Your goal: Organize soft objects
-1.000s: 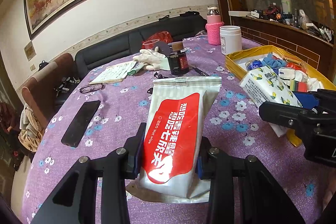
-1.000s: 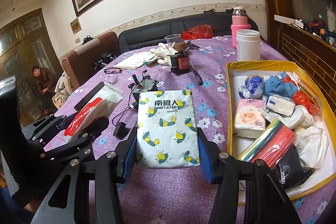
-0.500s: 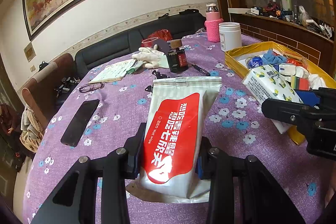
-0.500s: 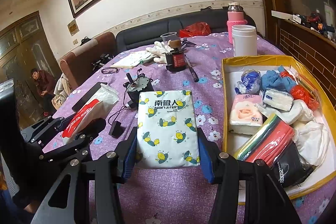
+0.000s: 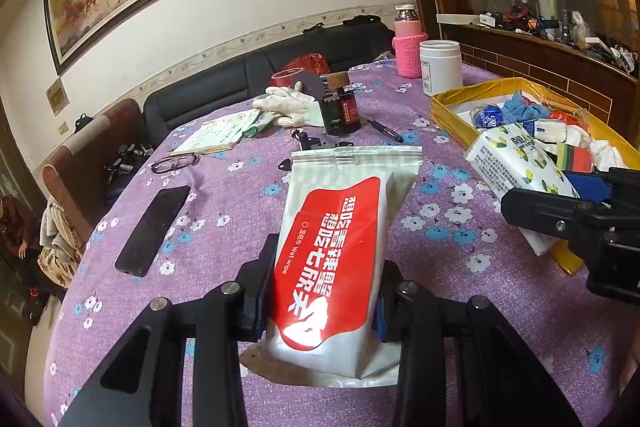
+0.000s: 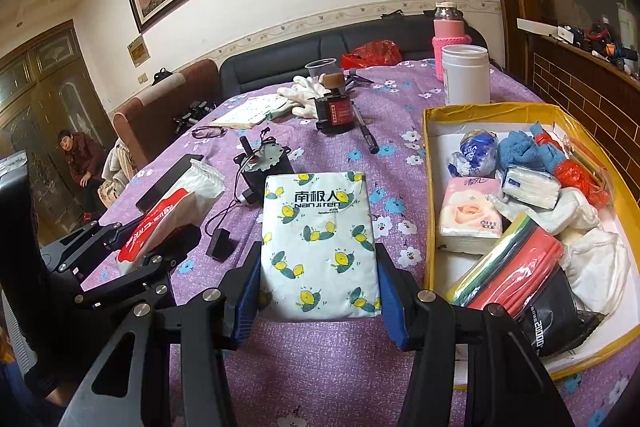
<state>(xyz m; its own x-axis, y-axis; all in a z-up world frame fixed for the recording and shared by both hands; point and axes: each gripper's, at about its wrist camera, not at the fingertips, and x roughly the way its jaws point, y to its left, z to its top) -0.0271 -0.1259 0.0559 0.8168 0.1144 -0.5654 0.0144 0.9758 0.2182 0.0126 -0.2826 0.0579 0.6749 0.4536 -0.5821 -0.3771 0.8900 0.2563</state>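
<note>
- Left gripper [image 5: 324, 291] clamped on the wet-wipe pack [image 5: 340, 243], pads pressing both long sides near its lower end; pack lifted clear of the purple tablecloth [image 5: 224, 211], sealed top pointing away.
- Right gripper [image 6: 318, 287] clamped on the lemon-print tissue pack [image 6: 318, 243], blue pads against both long edges; pack likewise stretched away from the jaws, its long axis in line with the fingers.
- Yellow-rimmed box [image 6: 430, 195] just to the right of the tissue pack and parallel to it, already crowded: rose-print tissues [image 6: 470, 215], a blue cloth [image 6: 520, 147], white cloths, a striped red bundle [image 6: 516, 267].
- Deciding relation, as judged: box on the right of both packs, so the right gripper much nearer; only a short sideways shift over the near wall needed, long axis kept along the box.
- Bare floor of the box scarce; the clearest patch along the left wall below the rose-print tissues.
- Wet-wipe pack well apart from the box, across the table; probably second in turn, with the right gripper standing between it and the box rim.
- Risk: soft packs sagging or catching the rim on the way in.
</note>
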